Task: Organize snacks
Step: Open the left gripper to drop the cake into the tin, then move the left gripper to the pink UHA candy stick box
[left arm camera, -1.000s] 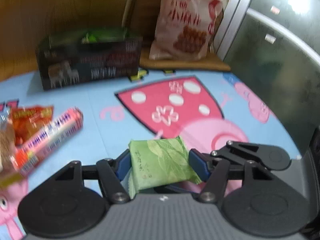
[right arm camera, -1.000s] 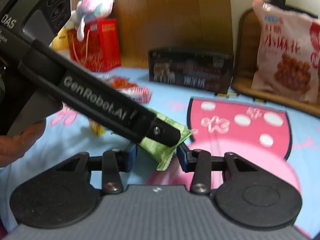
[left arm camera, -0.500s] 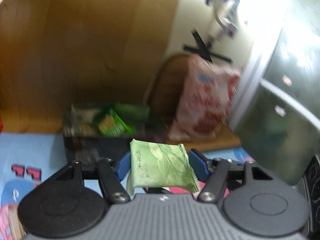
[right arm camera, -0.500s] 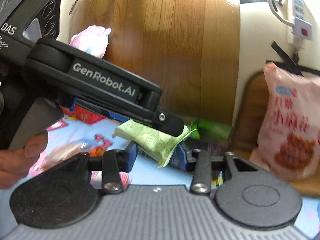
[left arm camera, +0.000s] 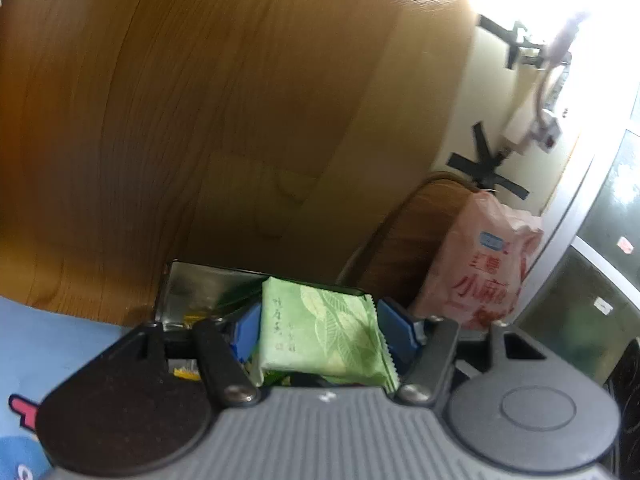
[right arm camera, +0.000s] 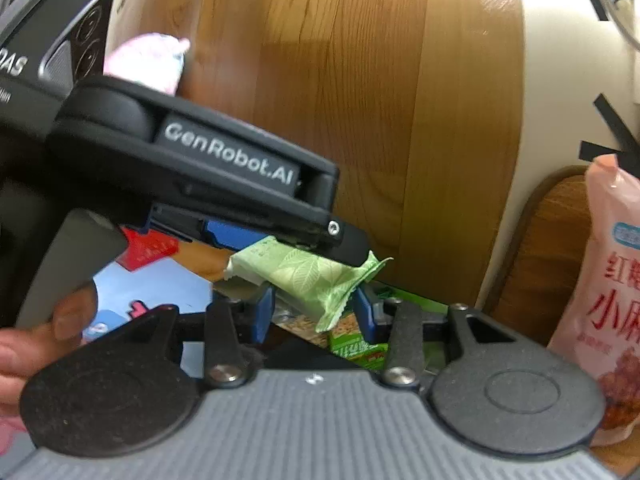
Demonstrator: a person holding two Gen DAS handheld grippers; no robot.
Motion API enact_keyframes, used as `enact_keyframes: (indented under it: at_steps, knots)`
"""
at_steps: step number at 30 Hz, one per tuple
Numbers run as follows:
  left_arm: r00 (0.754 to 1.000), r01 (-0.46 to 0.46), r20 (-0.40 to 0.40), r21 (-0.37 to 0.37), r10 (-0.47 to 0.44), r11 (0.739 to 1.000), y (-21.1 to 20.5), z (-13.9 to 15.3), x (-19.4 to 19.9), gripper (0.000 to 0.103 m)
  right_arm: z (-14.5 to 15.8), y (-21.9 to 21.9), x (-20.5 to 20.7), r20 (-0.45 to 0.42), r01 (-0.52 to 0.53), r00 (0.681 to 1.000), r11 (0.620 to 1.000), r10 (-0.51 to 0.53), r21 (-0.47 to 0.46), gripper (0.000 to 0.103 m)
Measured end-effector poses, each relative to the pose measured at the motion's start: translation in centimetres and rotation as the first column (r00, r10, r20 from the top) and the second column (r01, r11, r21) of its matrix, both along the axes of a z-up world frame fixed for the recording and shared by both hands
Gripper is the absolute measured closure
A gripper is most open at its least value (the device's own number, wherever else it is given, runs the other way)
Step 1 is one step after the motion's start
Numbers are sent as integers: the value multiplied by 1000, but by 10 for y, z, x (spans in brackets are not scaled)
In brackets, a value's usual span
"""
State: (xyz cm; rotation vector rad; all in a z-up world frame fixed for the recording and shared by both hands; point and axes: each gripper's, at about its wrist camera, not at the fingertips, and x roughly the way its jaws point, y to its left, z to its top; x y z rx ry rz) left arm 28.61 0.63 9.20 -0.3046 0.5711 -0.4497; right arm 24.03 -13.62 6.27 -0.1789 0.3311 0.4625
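- The left gripper (left arm camera: 318, 330) is clamped across the width of the green snack packet (left arm camera: 320, 330), blue pads pressing both side edges; the packet sits low in the middle of the left wrist view, held roughly flat.
- In the right wrist view the same green snack packet (right arm camera: 308, 278) hangs at centre frame, with the left gripper's body running in from the upper left.
- The right gripper (right arm camera: 314, 312) has its jaws partly apart with the packet's crimped end between them; whether the pads actually press on it I cannot tell.
- The dark box (left arm camera: 200, 292) lies just behind and below the packet, already holding other green packs (right arm camera: 356, 348), so the step in hand looks like dropping this one in with them.
- To do it well: bring the packet fully over the box opening, clear of the near wall, before letting go.
- Keep it flat so it lands on the packs rather than standing on edge.
- Release low; the light wrapper could flutter onto the blue bench (left arm camera: 60, 340).
- Steer clear of the pink snack bag (left arm camera: 488, 264) at lower right.
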Motion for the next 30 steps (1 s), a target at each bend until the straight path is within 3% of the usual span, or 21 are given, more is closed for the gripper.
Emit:
enact_keyframes:
  at_steps: [3,5,8,13,19,25,27,28,30]
  knots:
    - [999,0,-46,-8,0,1000,7,-10,19,41,-10,5,12,-10,34,999,999,-34,-30,55]
    - [997,-17,-74,-2,17,1000,11,-17,28,39,-12,9,21,-17,47,999,998,-48,-32,49]
    - [995,-49,-82,8,49,999,14,-23,33,29,-13,10,20,-5,55,998,998,-55,-32,46]
    - [993,-63,-98,6,63,998,22,-26,29,27,-7,-1,6,-23,83,996,996,-83,23,45]
    - [995,-42,-87,29,45,999,60,-12,-16,27,-9,-16,-39,-161,-2,986,986,29,167,45]
    - [991,-40,-130,9,41,999,107,-11,-74,27,-34,16,-54,-286,-148,941,979,183,141,45]
    - [987,-40,-156,-9,38,999,117,-16,-93,27,-40,28,-48,-307,-194,925,973,225,127,39]
    - [986,-40,-164,-18,36,999,119,-19,-102,27,-42,32,-44,-325,-218,913,968,247,124,30]
    - [984,-36,-175,-37,29,999,122,-23,-119,27,-46,37,-36,-361,-245,891,961,275,127,26]
